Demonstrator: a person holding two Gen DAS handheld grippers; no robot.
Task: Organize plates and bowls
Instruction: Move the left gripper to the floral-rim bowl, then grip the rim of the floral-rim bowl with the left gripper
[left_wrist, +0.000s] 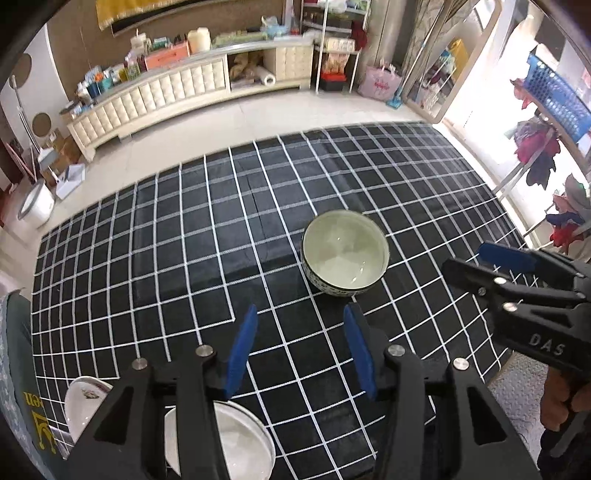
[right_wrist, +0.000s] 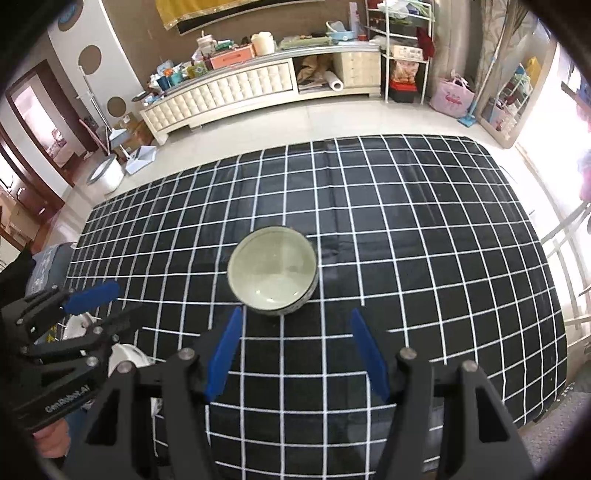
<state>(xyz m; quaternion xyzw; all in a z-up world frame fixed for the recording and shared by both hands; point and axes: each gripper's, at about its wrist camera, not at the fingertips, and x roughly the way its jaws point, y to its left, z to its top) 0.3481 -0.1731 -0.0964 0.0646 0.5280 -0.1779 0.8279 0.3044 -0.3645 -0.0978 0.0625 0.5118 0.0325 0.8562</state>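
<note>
Nearest to me, my left tool (left_wrist: 299, 350) hangs with its blue pads apart and nothing between them. Just under it, at the near edge of the surface (left_wrist: 155, 236), sit a white plate (left_wrist: 236, 446) and a second white dish (left_wrist: 83, 400) beside it. My right tool (right_wrist: 295, 350) is spread wider, also empty, and aimed down at the checked cloth.

Further out, alone near the middle of the cloth, stands the pale green bowl (right_wrist: 272, 271), upright, with a patterned outer wall. It lies just ahead of my right tool's pads, untouched.

I judge the step in hand to be the reach for this bowl, so it can join the white dishes. The next move calls for bringing one pad inside the rim and one outside, then closing; the glazed wall looks slick, so I would grip firmly.

As for writing, my right tool's body reads "DAS" (left_wrist: 546, 349) in the left view. My left tool's body reads "GenRobot.AI" (right_wrist: 66, 398). A dark package (left_wrist: 33, 417) at the left edge bears yellow letters I cannot read whole.
</note>
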